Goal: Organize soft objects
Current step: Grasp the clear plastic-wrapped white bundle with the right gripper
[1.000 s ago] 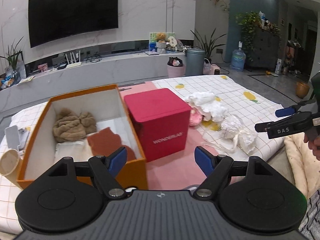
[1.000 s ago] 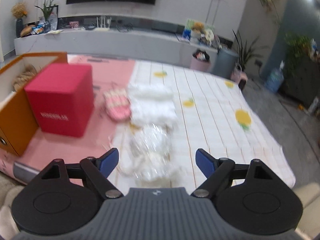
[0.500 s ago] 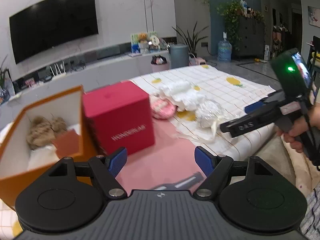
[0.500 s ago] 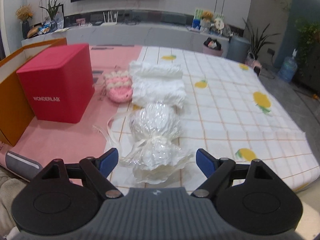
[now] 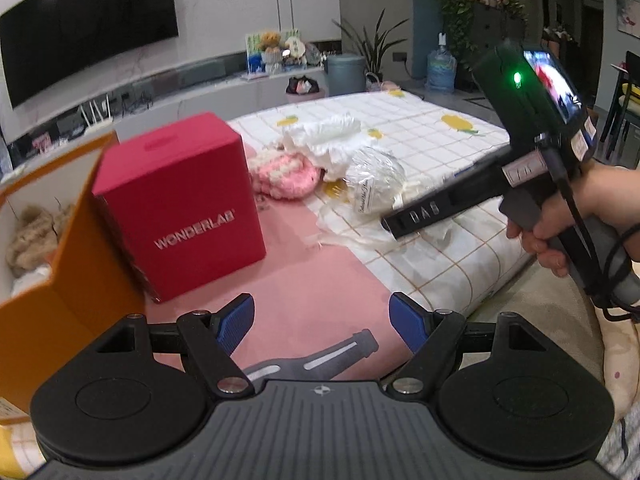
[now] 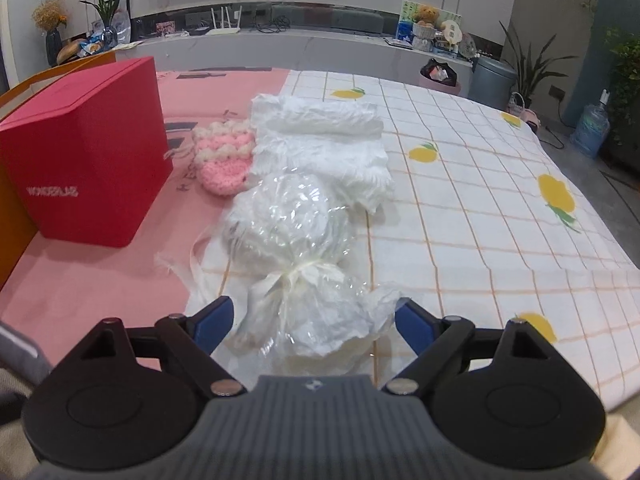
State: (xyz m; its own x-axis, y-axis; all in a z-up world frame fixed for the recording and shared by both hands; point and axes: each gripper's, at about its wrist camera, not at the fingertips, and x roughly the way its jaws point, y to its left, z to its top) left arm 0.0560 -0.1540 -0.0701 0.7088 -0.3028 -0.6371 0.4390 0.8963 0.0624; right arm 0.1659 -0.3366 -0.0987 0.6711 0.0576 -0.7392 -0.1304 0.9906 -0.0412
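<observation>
**Right tongs straddle the wrapped bundle's tied tail**

The clear-cellophane-wrapped white bundle (image 6: 288, 236) lies on the checked, lemon-printed bed cover (image 6: 480, 200), its long axis running away from the right tongs (image 6: 312, 320), round end far, ribbon-tied tail near. The jaws are opening, with the crinkled tail between the pads but unpressed, probably lined up for a pinch. The left tongs (image 5: 322, 318) hang wide and empty over the pink cover, near the open orange box (image 5: 76, 264), the likely destination.
</observation>
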